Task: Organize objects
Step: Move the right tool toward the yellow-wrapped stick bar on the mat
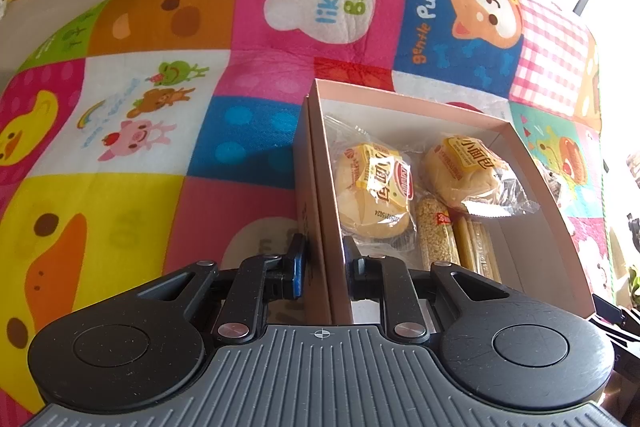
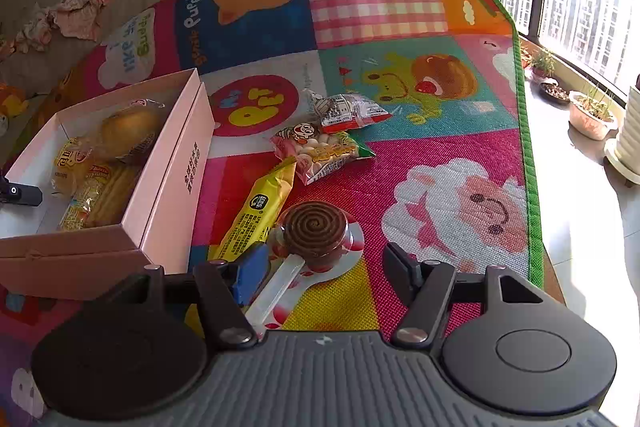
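1. Bright cartoon patchwork play mat point(image 2: 400, 7) spread over a low surface, sunny window off to the right, rumpled bedding at the back.
2. Pink box point(image 1: 404, 107) sitting on the mat, already holding two wrapped buns, a sesame bar and some yellow sticks.
3. Left gripper point(image 1: 322, 269) clamped on the box's near-left wall, one finger outside, one inside. Looks like just steadying it.
4. Right gripper point(image 2: 324, 271) wide open, holding nothing, hovering right over the spiral lollipop point(image 2: 316, 231).
5. Key bit: lollipop head just ahead between the fingers, stick running back toward the left blue pad, so long axis roughly along the gripper, a bit diagonal.
6. Box off to the left of that gripper, so probably a short carry leftward once grabbed.
7. Also loose on the mat: yellow snack bar point(image 2: 260, 211), candy bag point(image 2: 320, 151), small packet point(image 2: 352, 111).
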The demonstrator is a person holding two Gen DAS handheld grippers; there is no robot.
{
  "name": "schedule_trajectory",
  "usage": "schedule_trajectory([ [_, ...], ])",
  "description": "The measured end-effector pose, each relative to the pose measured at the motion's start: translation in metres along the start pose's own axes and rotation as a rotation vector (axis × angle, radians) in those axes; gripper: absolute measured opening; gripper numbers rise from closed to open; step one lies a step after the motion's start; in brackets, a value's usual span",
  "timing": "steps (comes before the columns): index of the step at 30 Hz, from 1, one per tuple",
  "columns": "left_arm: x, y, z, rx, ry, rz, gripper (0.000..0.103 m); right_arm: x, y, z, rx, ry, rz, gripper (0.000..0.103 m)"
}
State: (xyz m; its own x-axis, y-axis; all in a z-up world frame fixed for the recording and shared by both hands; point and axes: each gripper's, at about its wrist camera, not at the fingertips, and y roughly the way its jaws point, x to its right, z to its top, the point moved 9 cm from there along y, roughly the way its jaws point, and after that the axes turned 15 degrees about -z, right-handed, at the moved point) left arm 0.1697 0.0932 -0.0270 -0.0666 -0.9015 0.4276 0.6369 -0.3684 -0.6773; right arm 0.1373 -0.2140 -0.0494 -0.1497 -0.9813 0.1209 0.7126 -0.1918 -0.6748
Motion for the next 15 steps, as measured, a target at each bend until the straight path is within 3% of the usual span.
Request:
schedule_trajectory([
  [7, -0.001, 0.0, 0.0, 0.0, 0.0, 0.001, 0.021, 0.008, 0.004, -0.005, 0.018, -0.01, -0.07, 0.065],
  [15, 0.0, 0.0, -0.001, 0.0, 0.0, -0.001, 0.021, 0.058, 0.001, -0.016, 0.024, 0.035, -0.197, 0.069],
])
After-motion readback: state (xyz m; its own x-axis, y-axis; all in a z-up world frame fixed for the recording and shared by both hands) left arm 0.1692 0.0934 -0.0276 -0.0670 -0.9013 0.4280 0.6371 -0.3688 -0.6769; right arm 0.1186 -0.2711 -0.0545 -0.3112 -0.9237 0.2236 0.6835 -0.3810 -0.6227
